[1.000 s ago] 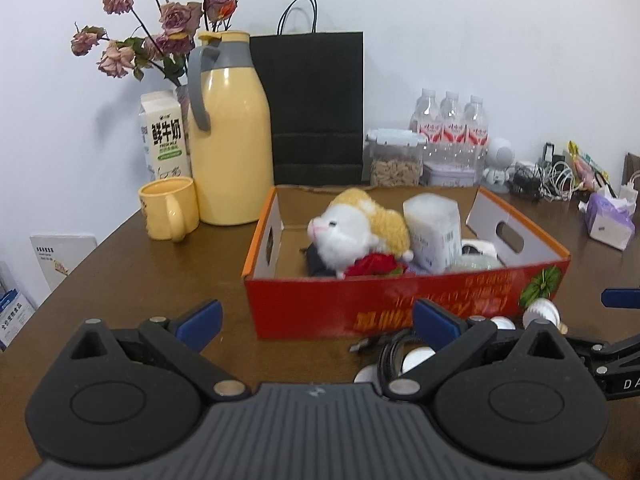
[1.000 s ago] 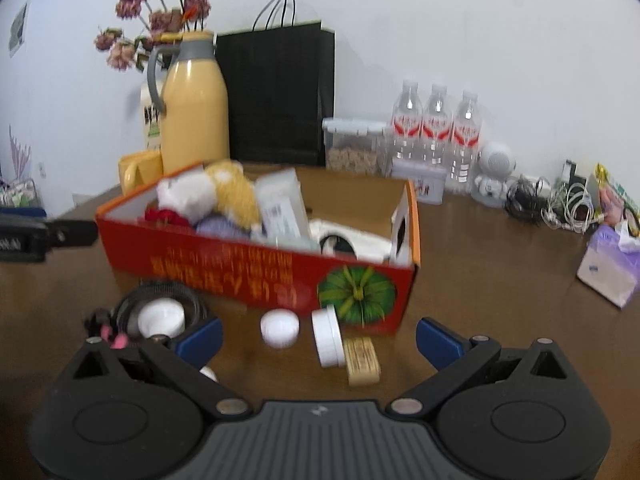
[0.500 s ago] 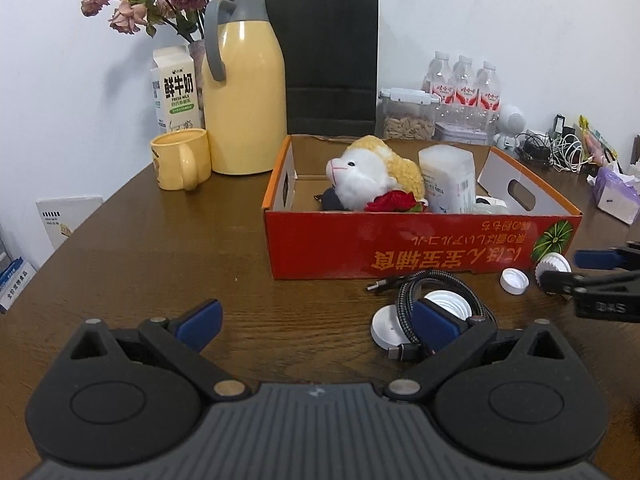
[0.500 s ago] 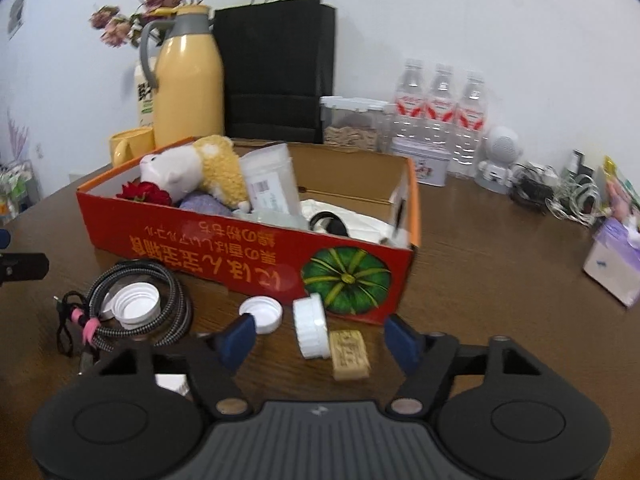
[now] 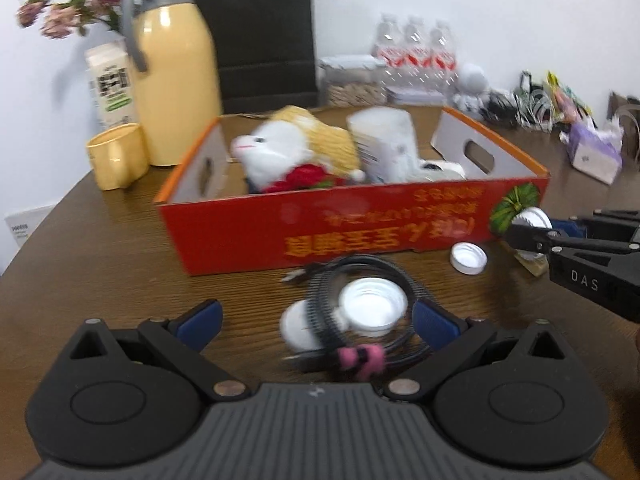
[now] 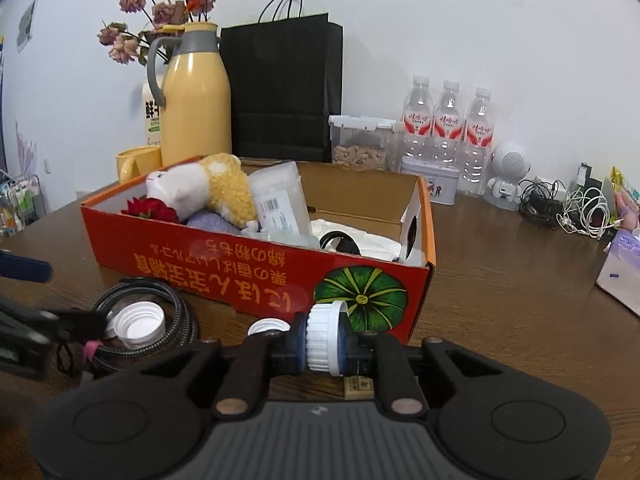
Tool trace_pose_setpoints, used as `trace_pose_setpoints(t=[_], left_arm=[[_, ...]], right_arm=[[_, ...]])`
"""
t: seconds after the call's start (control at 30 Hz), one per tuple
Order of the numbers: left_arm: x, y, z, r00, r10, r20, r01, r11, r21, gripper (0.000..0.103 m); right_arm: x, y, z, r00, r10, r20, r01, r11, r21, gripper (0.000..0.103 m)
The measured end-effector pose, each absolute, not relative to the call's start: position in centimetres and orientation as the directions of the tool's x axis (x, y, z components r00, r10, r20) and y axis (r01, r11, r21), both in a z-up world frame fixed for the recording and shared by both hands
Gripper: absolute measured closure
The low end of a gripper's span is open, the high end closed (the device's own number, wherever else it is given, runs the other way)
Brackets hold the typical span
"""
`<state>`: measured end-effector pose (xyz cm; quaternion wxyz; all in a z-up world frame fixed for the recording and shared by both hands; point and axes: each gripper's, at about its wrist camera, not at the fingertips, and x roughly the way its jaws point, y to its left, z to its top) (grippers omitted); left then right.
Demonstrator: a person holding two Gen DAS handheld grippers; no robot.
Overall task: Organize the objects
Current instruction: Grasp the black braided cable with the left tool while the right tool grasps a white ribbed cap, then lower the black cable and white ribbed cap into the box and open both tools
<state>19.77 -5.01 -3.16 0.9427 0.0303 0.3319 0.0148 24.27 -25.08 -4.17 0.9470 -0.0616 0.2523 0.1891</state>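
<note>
— White wall behind, brown wooden table (image 6: pixel 500 280) in front. What sits at the far left?

— A yellow mug (image 6: pixel 134 162) and a tall yellow jug (image 6: pixel 196 100), with dried roses (image 6: pixel 156 12) above and a black bag (image 6: pixel 286 88) beside them.

— And the left tongs (image 5: pixel 316 318)?

— Their jaws stand wide with nothing gripped. Between the blue pads lie a coiled cable (image 5: pixel 360 308) and two white lids (image 5: pixel 372 308) on the table.

— Next?

— A red box (image 6: pixel 256 268), holding a plush toy (image 6: pixel 208 184), a red flower (image 6: pixel 150 208) and a white packet (image 6: pixel 280 200). A small cap (image 6: pixel 267 326) lies on the table just in front of it.

— The right tongs (image 6: pixel 324 346)?

— They have just been closing, and now pinch a white jar lid (image 6: pixel 325 338) on edge, near the pumpkin print on the box's front corner. A tan block (image 6: pixel 358 386) lies under them.

— Further right?

— Three water bottles (image 6: pixel 448 120), a white robot figure (image 6: pixel 508 174), tangled cords (image 6: pixel 576 208), and a tissue pack (image 6: pixel 620 276) at the edge.
</note>
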Motion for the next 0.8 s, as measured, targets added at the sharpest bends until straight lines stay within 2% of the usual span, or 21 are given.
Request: trace_pose_setpoints(t=[0.2, 0.5, 0.6, 0.63, 0.8], left_arm=[[21.8, -7.5, -4.6, 0.756, 0.082, -0.65, 0.003, 0.992, 0.13, 0.0], [22.4, -8.9, -5.5, 0.748, 0.08, -0.659, 0.018, 0.99, 0.14, 0.0], [22.2, -8.5, -5.6, 0.744, 0.061, -0.665, 0.013, 0.994, 0.106, 0.0], [22.0, -8.4, -5.6, 0.749, 0.064, -0.66, 0.005, 0.995, 0.102, 0.009], [21.0, -8.2, -5.1, 0.761, 0.027, -0.649, 0.035, 0.996, 0.083, 0.014]], right_arm=[[23.8, -25.5, -3.8, 0.815, 0.334, -0.473, -0.385, 0.923, -0.012, 0.089], [23.5, -26.1, -3.6, 0.82, 0.348, -0.455, -0.384, 0.923, 0.014, 0.089], [23.4, -26.1, -3.5, 0.821, 0.351, -0.45, -0.386, 0.922, 0.014, 0.089], [23.4, -26.1, -3.5, 0.821, 0.351, -0.451, -0.386, 0.922, 0.014, 0.089], [23.4, -26.1, -3.5, 0.822, 0.35, -0.45, -0.385, 0.923, 0.014, 0.089]])
